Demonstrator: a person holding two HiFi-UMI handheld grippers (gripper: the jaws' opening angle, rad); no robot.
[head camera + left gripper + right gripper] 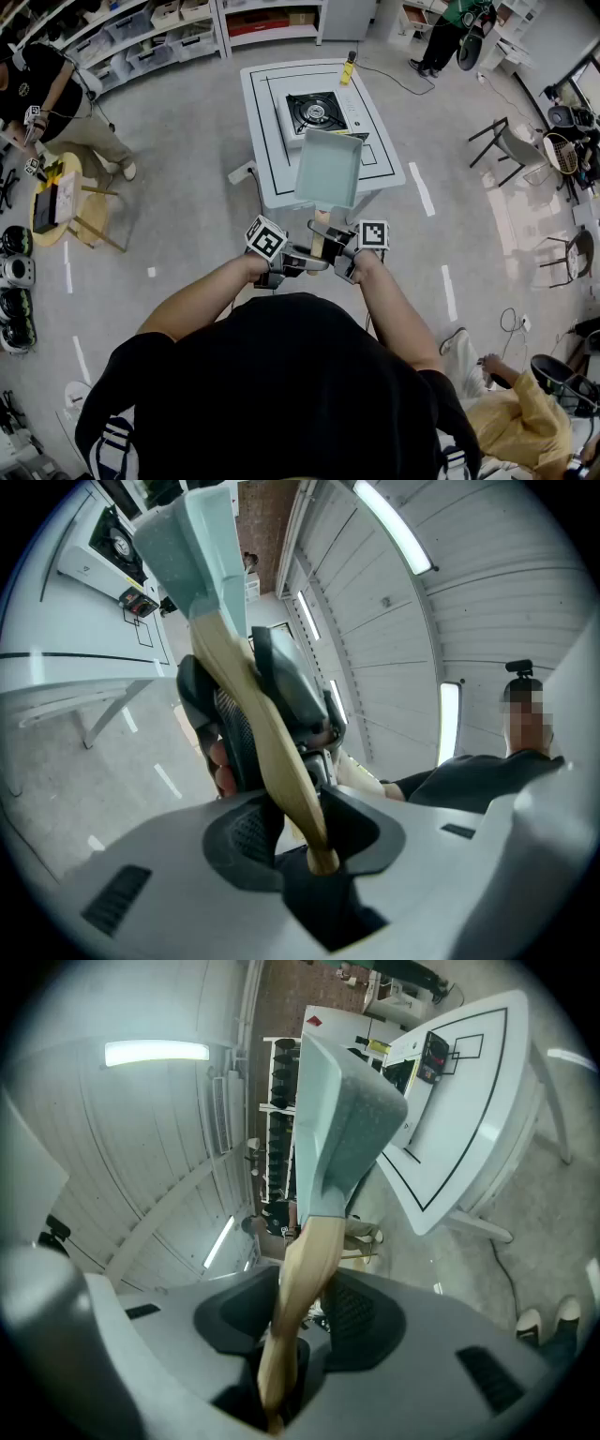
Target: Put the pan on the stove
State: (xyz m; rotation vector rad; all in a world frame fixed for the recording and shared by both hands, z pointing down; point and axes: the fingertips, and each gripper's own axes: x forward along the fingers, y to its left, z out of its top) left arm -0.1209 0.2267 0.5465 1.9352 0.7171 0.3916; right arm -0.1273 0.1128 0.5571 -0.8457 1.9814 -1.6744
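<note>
A pale green rectangular pan (328, 169) with a wooden handle (319, 246) hangs in the air over the near edge of the white table (272, 169). Both grippers hold the handle: my left gripper (305, 264) from the left, my right gripper (330, 255) from the right. In the left gripper view the handle (258, 724) runs down between the left gripper's (300, 841) jaws, with the pan (192, 546) above. The right gripper (286, 1354) clamps the handle (300, 1297) below the pan (342, 1129). The black stove (317, 112) sits on the table beyond the pan.
A yellow bottle (348, 68) stands at the table's far edge. Another person stands at the left beside a round wooden table (56, 197). Chairs (511, 145) are at the right, shelves with bins along the back. Someone in yellow (506, 412) sits at the lower right.
</note>
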